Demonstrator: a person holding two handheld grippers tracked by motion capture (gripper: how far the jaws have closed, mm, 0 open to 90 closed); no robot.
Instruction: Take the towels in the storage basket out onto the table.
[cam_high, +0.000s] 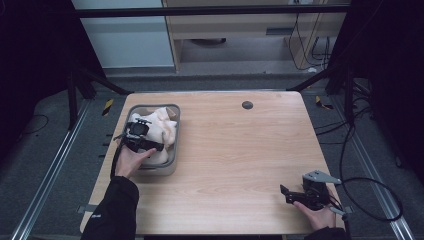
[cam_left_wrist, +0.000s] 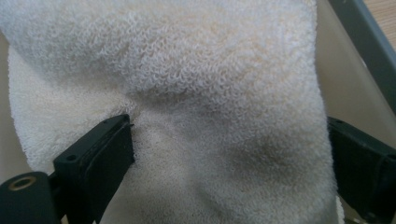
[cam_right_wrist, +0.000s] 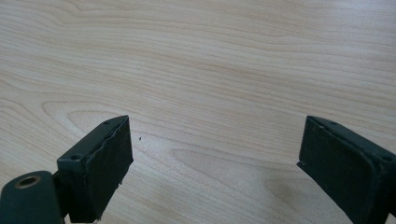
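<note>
High view overhead; gripper views close on towel (cam_left_wrist: 210, 93), table (cam_right_wrist: 210, 60)

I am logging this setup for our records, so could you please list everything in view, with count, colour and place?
towel: one, cream-white, bunched inside the bin, between the open jaws of the left tongs.
bin: one, grey, shallow, at the left of the table.
table: one, light wood, centre of the high view.
round cap: one, dark grey, set in the table top near its far edge.
floor cables: several, black, to the right of the table.
left tongs: one, black, jaws open, down in the bin on the towel.
right tongs: one, black with a grey plate, jaws open, low over the near right of the table.
person's hands: two, one on each tongs, dark sleeves.
</note>
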